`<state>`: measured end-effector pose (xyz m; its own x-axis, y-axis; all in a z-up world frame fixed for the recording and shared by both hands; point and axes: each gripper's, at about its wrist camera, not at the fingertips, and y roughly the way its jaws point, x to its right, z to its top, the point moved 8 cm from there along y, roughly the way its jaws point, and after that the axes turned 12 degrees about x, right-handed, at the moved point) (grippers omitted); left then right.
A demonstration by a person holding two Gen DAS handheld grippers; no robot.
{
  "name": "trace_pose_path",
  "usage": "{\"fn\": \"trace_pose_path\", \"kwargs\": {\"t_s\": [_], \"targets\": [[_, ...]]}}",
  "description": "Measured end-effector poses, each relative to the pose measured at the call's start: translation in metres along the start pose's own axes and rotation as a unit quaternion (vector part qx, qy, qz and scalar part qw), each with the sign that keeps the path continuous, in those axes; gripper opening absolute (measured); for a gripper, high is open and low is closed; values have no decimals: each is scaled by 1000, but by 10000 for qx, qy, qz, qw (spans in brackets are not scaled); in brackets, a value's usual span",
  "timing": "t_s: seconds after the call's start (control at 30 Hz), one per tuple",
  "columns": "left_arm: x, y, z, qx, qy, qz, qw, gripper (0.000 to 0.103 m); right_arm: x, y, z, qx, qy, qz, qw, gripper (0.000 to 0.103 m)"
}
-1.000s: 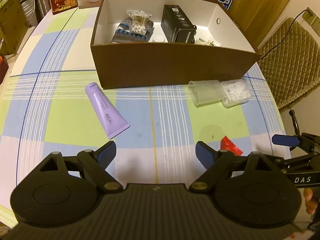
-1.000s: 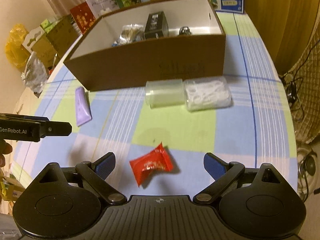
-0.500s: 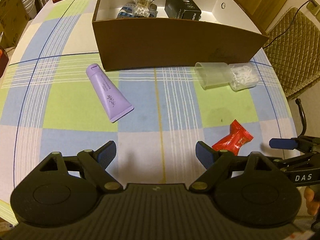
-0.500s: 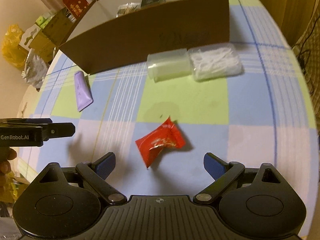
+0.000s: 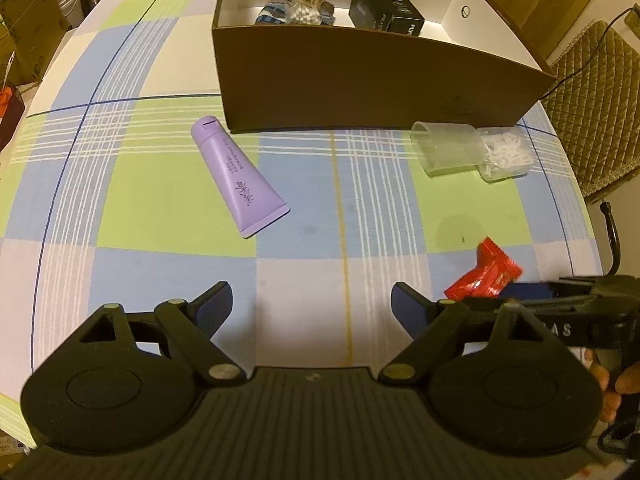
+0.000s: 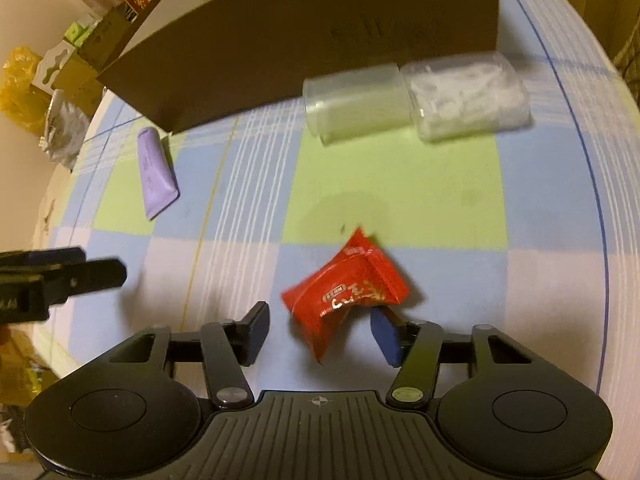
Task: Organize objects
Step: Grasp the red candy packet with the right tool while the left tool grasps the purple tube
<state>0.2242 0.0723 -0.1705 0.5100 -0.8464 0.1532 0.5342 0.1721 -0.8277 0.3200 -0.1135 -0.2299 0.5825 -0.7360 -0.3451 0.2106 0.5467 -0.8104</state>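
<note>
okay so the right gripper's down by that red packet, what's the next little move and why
Probably close the right gripper. Its fingers are apart, with the red packet lying on the tablecloth between their tips, so a squeeze should catch it. The brown box is the likely destination afterwards.

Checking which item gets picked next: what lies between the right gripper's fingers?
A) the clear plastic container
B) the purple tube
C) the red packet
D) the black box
C: the red packet lies between the open right gripper fingers, on the checked tablecloth.
</note>
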Motion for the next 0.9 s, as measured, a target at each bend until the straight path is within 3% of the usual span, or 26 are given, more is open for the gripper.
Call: {"fn": "trace_pose_path", "kwargs": {"t_s": [0.33,0.47,0.6,0.9], "targets": [[-9,5,2,20,-56,31,10000,84,-21,24,22,616,-915,-397,9931,48],[-14,9,3,26,-87,31,10000,84,-21,28,26,800,-1183,-602,9879,31],[-18,14,5,17,-122,20,9999,84,-18,29,29,846,-1156,-649,9876,26],[-31,32,20,320,-212,110,9992,83,-3,17,42,1015,-764,-766,9889,25]]}}
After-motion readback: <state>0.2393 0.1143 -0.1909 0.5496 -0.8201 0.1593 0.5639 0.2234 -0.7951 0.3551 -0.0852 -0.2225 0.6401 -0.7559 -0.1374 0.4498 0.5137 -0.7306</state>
